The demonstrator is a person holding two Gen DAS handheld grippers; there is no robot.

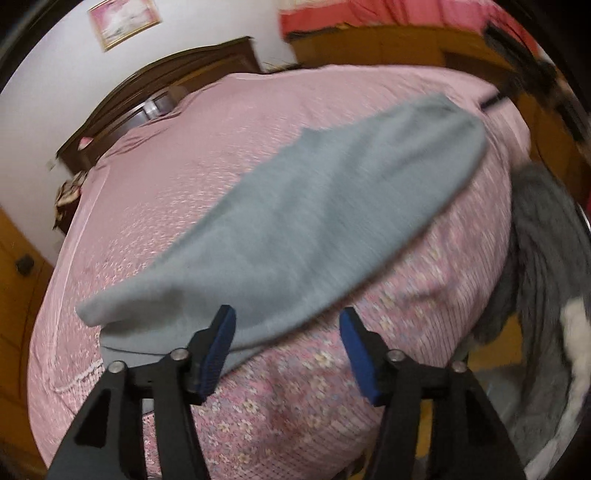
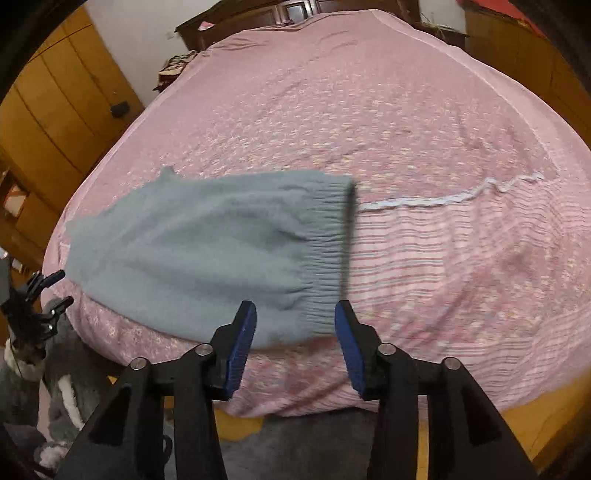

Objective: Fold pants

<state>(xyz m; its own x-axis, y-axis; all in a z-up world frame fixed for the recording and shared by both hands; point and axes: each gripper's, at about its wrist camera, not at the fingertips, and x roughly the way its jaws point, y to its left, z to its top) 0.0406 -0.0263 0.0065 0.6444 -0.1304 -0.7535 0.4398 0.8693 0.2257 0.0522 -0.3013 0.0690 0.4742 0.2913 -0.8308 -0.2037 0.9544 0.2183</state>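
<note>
Blue pads line the fingers of both grippers, and both are spread wide with nothing held between them. The left gripper [image 1: 287, 326] hangs just over the near end of the pants [image 1: 303, 221], and its left finger [image 1: 218, 350] shows in front of the grey cloth; I cannot tell if it touches. The right gripper [image 2: 295, 321] hangs just in front of the near edge of the pants [image 2: 207, 251], close to the ribbed waistband [image 2: 328, 251]. The pants are soft and grey-blue. They lie folded in a long flat shape on the pink bed cover [image 2: 388, 122], near the front edge of the bed. The cover has small flowers and thin stripes on it, and a white lace strip [image 2: 454, 195] runs across it beside the waistband. In the right view the other gripper [image 2: 44, 295] shows at the far left, past the leg end of the pants. Something grey and white and fluffy [image 1: 546, 280] sits low beside the bed. Farther back is a dark wood headboard [image 1: 147, 99]. Orange wood doors [image 2: 55, 118] stand at the side. A pink picture in a gold frame [image 1: 123, 22] hangs on the white wall.
</note>
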